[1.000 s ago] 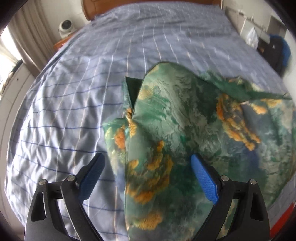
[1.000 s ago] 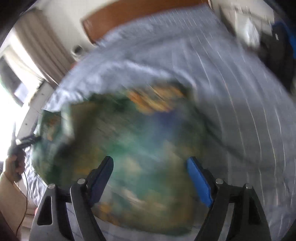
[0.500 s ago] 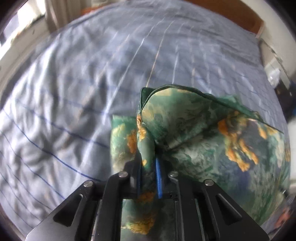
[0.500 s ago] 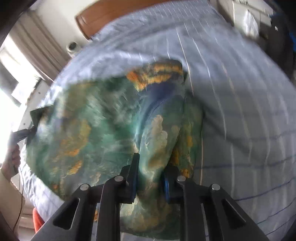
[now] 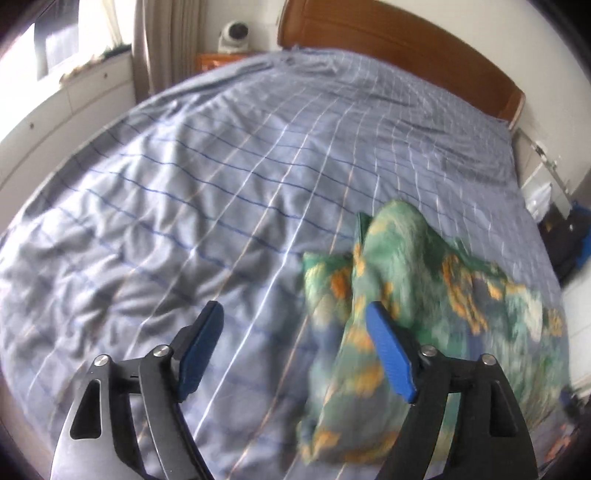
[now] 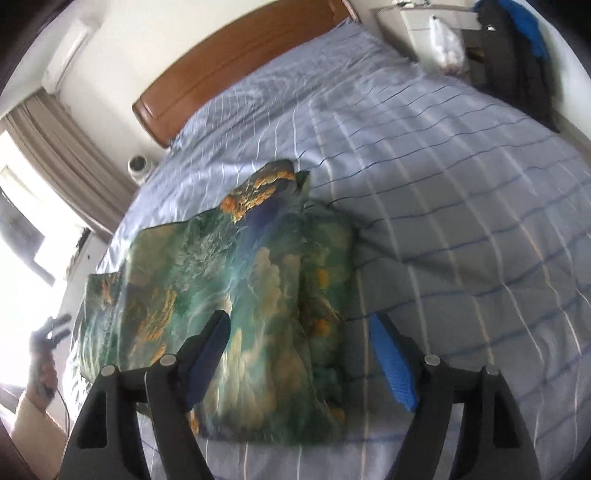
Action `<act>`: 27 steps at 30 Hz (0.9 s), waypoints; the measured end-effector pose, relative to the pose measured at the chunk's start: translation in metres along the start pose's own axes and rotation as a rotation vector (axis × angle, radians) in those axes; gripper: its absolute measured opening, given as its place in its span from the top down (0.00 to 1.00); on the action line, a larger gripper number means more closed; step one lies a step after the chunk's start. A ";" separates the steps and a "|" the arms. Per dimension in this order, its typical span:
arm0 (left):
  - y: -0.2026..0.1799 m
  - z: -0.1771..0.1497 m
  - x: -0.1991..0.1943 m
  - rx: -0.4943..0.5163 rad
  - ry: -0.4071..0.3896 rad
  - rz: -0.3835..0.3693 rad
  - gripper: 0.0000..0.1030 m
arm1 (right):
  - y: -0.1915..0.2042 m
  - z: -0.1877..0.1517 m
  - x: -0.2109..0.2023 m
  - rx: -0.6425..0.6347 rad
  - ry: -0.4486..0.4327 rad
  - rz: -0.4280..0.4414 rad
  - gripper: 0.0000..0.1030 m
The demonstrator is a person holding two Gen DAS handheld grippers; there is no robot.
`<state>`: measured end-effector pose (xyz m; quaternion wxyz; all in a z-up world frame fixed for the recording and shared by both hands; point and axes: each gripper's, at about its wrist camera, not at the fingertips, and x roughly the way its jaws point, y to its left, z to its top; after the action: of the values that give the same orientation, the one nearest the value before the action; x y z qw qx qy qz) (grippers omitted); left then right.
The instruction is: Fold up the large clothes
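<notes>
A large green garment with orange and blue print lies folded on the blue checked bedspread. It also shows in the left wrist view, bunched and blurred at the right. My left gripper is open and empty, with bare bedspread between its fingers and the garment beside its right finger. My right gripper is open and empty, just above the garment's near right part. The left gripper and the hand holding it show at the far left of the right wrist view.
A wooden headboard stands at the far end of the bed. A white round device sits on a bedside stand beside curtains. White furniture and dark and blue clothing stand to the right of the bed.
Both grippers were shut on folds of the garment half a second ago and have let go and opened. The garment now rests on the bed, and the left gripper has shifted left.
</notes>
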<state>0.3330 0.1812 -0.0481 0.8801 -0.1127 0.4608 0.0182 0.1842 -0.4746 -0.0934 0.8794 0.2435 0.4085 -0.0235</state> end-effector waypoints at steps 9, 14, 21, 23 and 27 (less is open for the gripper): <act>-0.010 -0.152 -0.025 0.097 -0.006 0.016 0.14 | -0.005 -0.081 -0.027 -0.014 -0.055 -0.041 0.23; -0.023 -0.206 0.007 0.116 0.062 0.046 0.10 | -0.007 -0.136 -0.019 -0.029 -0.070 -0.122 0.22; -0.022 -0.228 0.012 0.145 -0.038 0.015 0.01 | 0.022 -0.180 -0.001 -0.313 -0.149 -0.276 0.01; -0.022 -0.230 0.011 0.156 -0.044 0.013 0.01 | 0.026 -0.183 0.005 -0.335 -0.170 -0.318 0.00; -0.023 -0.238 0.007 0.170 -0.111 -0.005 0.01 | 0.023 -0.182 0.010 -0.321 -0.187 -0.326 0.00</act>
<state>0.1476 0.1074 -0.1806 0.9108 -0.0377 0.4109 -0.0168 0.0678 -0.3717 -0.1907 0.9254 0.0285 0.3575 -0.1223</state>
